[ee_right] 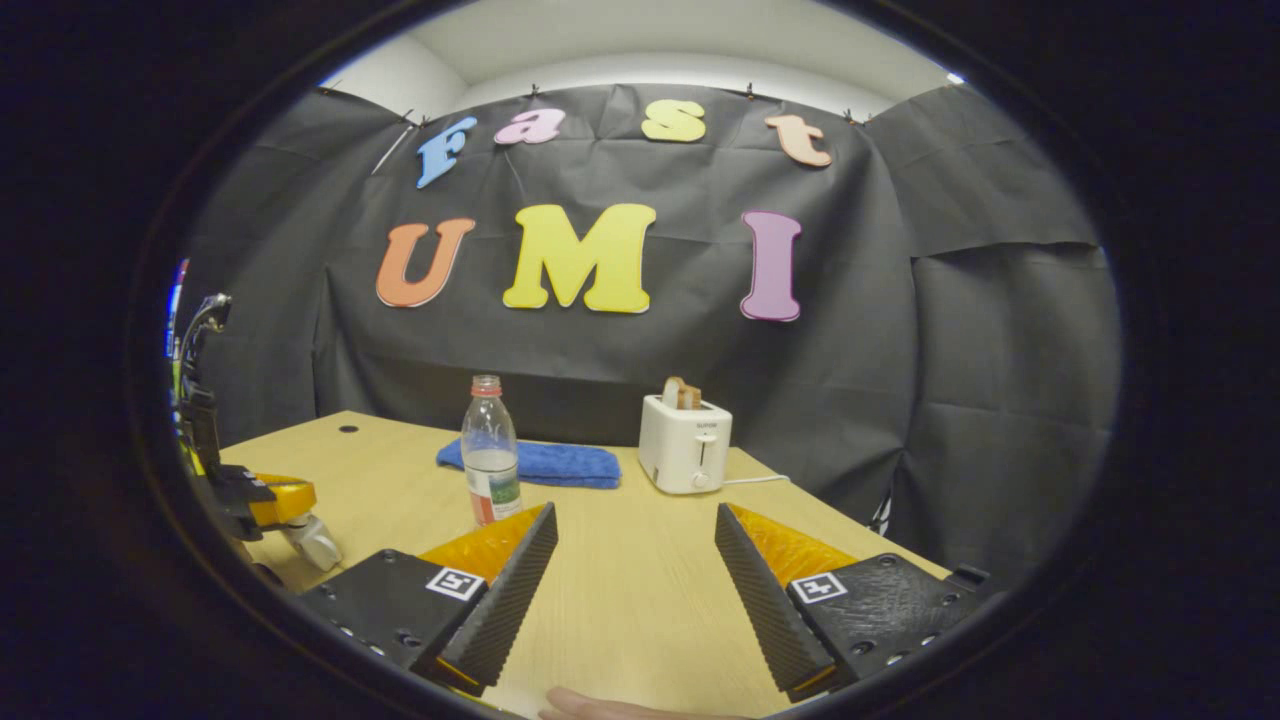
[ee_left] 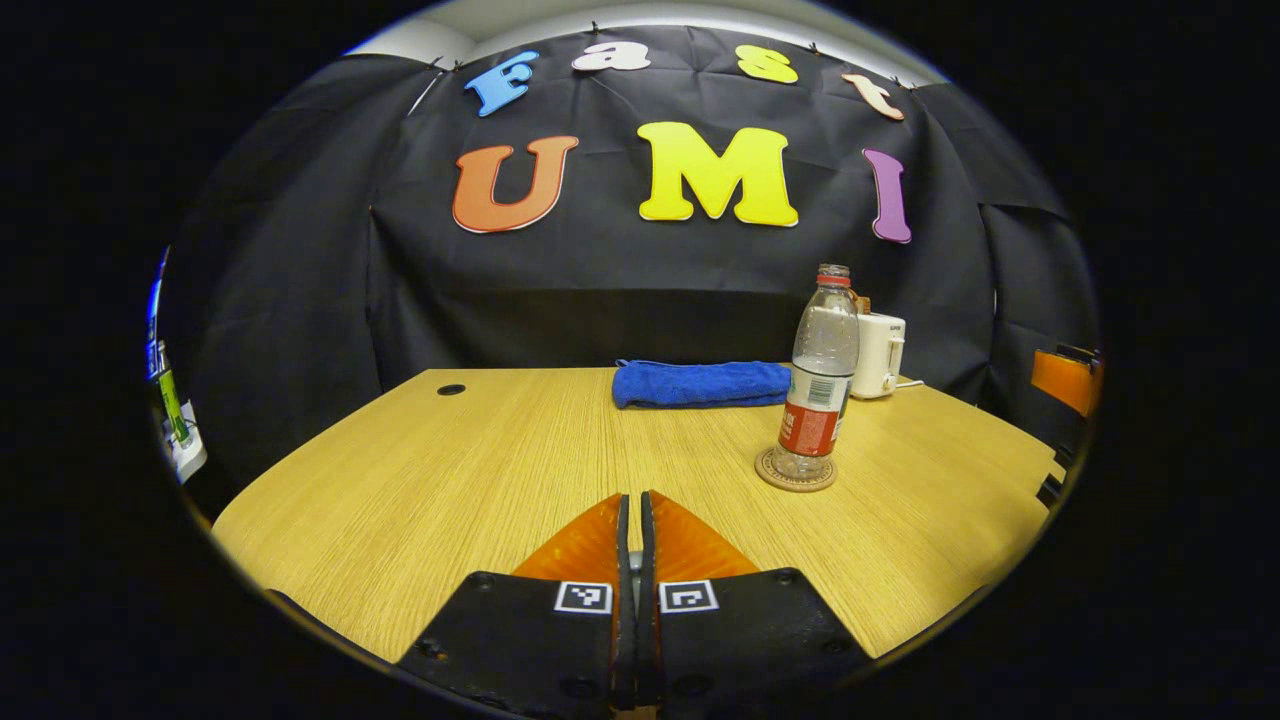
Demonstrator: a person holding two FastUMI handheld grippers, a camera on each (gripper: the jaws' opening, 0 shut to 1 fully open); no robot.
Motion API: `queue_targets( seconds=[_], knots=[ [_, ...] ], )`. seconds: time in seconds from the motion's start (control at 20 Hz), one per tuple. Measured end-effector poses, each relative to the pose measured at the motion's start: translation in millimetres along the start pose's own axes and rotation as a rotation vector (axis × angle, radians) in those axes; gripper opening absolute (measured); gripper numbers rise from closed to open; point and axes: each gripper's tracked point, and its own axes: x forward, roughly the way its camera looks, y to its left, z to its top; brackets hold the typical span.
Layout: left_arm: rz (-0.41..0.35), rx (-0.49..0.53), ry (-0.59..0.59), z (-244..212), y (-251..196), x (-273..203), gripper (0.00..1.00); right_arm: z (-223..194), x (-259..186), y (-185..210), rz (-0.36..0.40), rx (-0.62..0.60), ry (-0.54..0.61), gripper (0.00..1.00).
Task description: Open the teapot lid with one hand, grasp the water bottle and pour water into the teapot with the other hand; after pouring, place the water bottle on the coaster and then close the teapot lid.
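Left tool (ee_left: 630, 545) pinched narrow on nothing, right tool (ee_right: 635, 560) wide; clear plastic water bottle (ee_left: 820, 380) already on round cork coaster (ee_left: 795, 478), so likely lid closing left, teapot unseen.

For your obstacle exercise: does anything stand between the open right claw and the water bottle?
Nothing visible does. Bare table lies between the right claw and the water bottle; the blue towel and toaster sit behind.

- The water bottle (ee_left: 818, 385) wears a red and white label with a barcode; its print is too small to read
- The toaster (ee_right: 685, 444) carries a small dark mark on its front, perhaps a brand, not legible
- Each gripper's fingers bear square black-and-white coded markers (ee_left: 583, 597), patterns without letters
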Motion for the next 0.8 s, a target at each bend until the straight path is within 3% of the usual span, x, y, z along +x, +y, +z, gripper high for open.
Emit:
queue_targets(
  seconds=[0.2,0.4,0.65,0.7,0.8],
  knots=[
    [-0.014,-0.021,0.010,-3.1,-1.7,-1.3,0.07,2.4,-0.9,-3.1,-0.008,-0.005,-0.008,0.95],
    [-0.017,-0.040,0.014,4.0,-4.6,-8.1,0.19,3.8,-1.5,-6.7,-0.013,-0.001,-0.010,0.98],
    [-0.009,-0.044,-0.027,34.8,-9.6,-30.9,0.55,13.9,-8.0,-8.2,0.002,0.008,-0.020,0.98],
    [-0.013,-0.041,-0.045,44.2,-12.1,-38.9,0.68,17.2,-10.9,-10.1,0.004,0.009,-0.026,0.98],
    [0.001,-0.020,-0.089,65.1,-12.3,-57.0,0.75,28.0,-20.4,-14.0,0.013,0.017,-0.038,0.98]
  ],
)
